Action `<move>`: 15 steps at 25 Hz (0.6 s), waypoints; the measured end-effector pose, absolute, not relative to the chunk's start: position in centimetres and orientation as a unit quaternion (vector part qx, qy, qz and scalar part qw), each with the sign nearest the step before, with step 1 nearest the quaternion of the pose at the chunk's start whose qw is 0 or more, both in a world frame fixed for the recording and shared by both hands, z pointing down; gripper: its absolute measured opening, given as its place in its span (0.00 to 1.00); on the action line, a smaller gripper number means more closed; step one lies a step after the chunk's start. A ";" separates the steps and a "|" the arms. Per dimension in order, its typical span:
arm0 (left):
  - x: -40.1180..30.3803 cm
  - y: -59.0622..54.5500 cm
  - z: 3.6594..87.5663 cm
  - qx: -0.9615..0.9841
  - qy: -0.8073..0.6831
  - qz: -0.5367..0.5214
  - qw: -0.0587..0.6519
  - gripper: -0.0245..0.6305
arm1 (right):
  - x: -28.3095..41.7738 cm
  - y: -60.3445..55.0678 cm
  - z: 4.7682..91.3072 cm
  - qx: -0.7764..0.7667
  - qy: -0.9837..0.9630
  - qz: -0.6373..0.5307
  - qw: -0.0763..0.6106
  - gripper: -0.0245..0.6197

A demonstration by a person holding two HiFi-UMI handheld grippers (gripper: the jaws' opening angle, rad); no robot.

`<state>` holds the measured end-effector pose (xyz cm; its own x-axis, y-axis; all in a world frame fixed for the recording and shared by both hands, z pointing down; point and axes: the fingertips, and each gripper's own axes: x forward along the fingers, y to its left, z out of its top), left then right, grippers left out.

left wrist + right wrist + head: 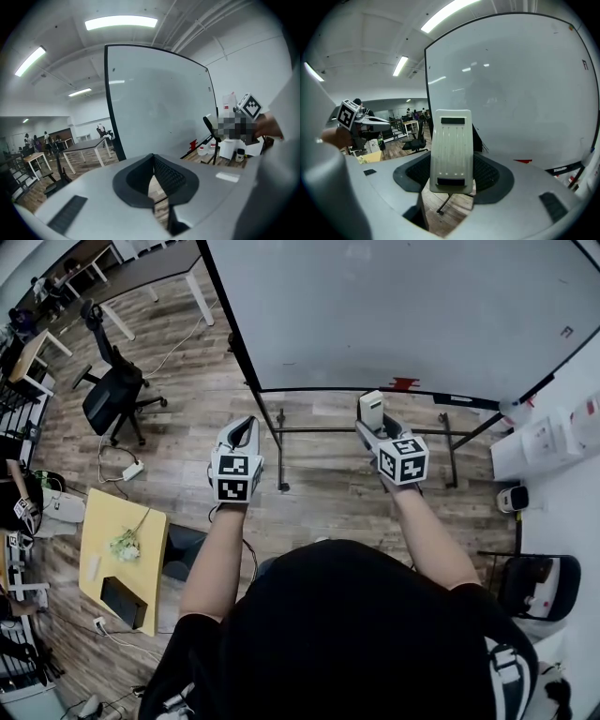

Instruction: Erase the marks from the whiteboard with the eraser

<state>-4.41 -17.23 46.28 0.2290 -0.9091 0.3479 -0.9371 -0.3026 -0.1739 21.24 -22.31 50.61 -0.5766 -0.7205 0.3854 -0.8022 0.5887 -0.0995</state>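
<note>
My right claw (451, 180) clamps the eraser (451, 140) upright, short of the whiteboard (520, 93) and not touching it. My left claw (153, 173) is closed on nothing. I'd bring the eraser's wiping face flat to the board, press evenly and sweep in overlapping passes; any marks look faint from here.

An office, with desks (150, 273), swivel chair (112, 392), whiteboard (394, 306).
</note>
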 end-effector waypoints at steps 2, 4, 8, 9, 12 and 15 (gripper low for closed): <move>-4.3 -17.4 46.1 0.781 -0.590 0.199 0.034 0.06 | 21.5 -22.7 50.5 0.435 -0.877 0.134 0.151 0.43; -4.2 -17.5 46.0 0.781 -0.591 0.200 0.033 0.06 | 21.7 -22.9 50.4 0.437 -0.877 0.133 0.148 0.43; -4.3 -17.5 45.5 0.779 -0.594 0.198 0.027 0.06 | 21.6 -23.2 50.0 0.439 -0.877 0.131 0.144 0.43; -4.3 -17.5 45.4 0.779 -0.594 0.197 0.026 0.06 | 21.5 -23.3 49.9 0.440 -0.877 0.130 0.143 0.43; -4.8 -17.3 45.2 0.778 -0.597 0.194 0.025 0.06 | 21.2 -23.3 49.8 0.443 -0.876 0.128 0.143 0.43; -5.4 -17.4 45.3 0.777 -0.598 0.192 0.025 0.06 | 20.8 -23.5 49.7 0.445 -0.875 0.128 0.142 0.43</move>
